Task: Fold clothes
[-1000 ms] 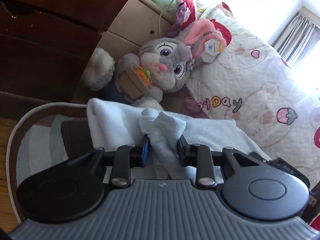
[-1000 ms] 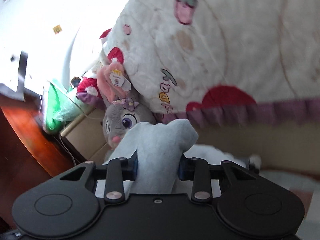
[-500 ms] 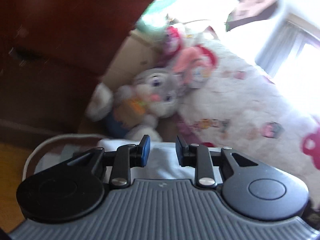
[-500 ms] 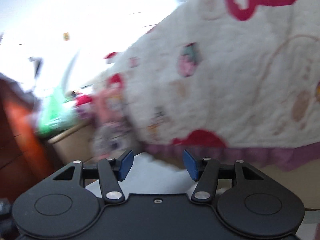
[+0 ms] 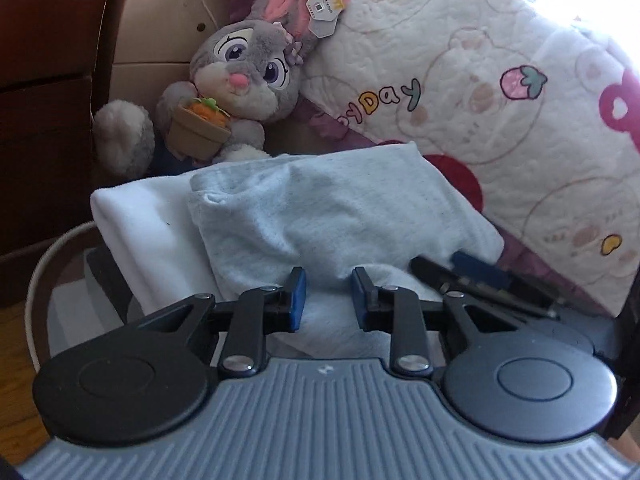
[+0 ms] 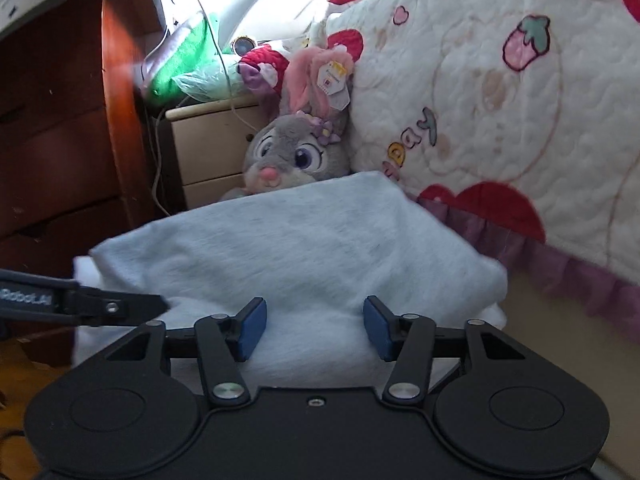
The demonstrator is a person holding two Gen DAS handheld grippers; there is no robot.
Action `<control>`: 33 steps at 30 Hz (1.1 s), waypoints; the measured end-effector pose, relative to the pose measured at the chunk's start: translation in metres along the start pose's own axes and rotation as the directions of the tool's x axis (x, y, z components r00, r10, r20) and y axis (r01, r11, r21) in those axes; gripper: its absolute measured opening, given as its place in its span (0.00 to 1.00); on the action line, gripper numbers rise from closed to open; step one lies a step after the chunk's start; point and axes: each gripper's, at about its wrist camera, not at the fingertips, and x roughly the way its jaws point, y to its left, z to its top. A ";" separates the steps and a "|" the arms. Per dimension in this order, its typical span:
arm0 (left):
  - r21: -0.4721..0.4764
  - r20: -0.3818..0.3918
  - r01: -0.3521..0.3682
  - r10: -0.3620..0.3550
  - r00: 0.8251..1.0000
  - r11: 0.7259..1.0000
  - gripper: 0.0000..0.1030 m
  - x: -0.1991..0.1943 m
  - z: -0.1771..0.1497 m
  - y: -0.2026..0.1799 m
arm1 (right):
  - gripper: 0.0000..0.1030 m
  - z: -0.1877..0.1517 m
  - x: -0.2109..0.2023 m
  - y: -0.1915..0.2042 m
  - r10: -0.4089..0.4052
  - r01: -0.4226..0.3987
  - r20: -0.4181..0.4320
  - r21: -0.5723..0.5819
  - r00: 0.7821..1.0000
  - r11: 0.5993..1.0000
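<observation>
A folded light blue garment [image 5: 320, 208] lies on top of a folded white garment [image 5: 136, 216], in front of a bed. It also shows in the right wrist view [image 6: 296, 248]. My left gripper [image 5: 326, 298] is open and empty at the near edge of the blue garment. My right gripper [image 6: 314, 328] is open and empty, also at its near edge. The right gripper's fingers [image 5: 476, 268] show at the right in the left wrist view. The left gripper's finger [image 6: 108, 306] shows at the left in the right wrist view.
A grey plush rabbit [image 5: 236, 68] sits behind the pile against a beige cabinet [image 5: 156, 36]. A quilted bedspread [image 5: 500, 80] hangs to the right. Dark wooden furniture [image 5: 44, 80] stands at the left. A striped rug [image 5: 68, 308] lies under the pile.
Both grippers held bunched blue cloth a second ago. Both have opened and let it go, and the blue garment now lies flat on the pile.
</observation>
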 end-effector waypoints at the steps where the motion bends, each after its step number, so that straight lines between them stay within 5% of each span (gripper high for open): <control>1: 0.006 0.002 -0.009 0.009 1.000 1.000 0.25 0.000 0.000 -0.001 | 0.46 0.000 0.000 -0.002 -0.044 0.045 0.023 -0.009 0.999 0.999; 7: 0.016 0.003 -0.025 0.025 1.000 1.000 0.24 -0.002 0.000 -0.001 | 0.45 -0.003 0.007 -0.033 -0.192 0.186 0.046 0.115 0.980 0.976; 10: 0.024 -0.002 -0.035 0.035 0.999 0.999 0.24 -0.004 0.002 -0.004 | 0.60 -0.001 -0.005 -0.043 -0.329 0.319 0.005 0.237 0.944 0.918; 15: 0.019 -0.021 -0.017 0.017 1.000 1.000 0.34 -0.022 0.008 -0.010 | 0.59 -0.005 -0.041 -0.038 -0.181 0.181 -0.028 0.295 0.983 0.938; 17: 0.040 -0.017 -0.005 0.006 1.000 0.999 0.60 -0.033 0.008 -0.018 | 0.59 -0.007 -0.054 -0.024 -0.137 0.145 -0.050 0.258 0.989 0.955; 19: 0.059 -0.018 0.003 -0.002 1.000 0.998 0.73 -0.044 0.006 -0.026 | 0.59 -0.008 -0.069 -0.009 -0.106 0.118 -0.067 0.220 0.992 0.968; 33: 0.099 -0.142 0.011 0.003 0.990 0.995 0.75 -0.087 -0.046 -0.055 | 0.59 -0.049 -0.155 0.030 -0.090 0.114 -0.113 0.230 0.990 0.966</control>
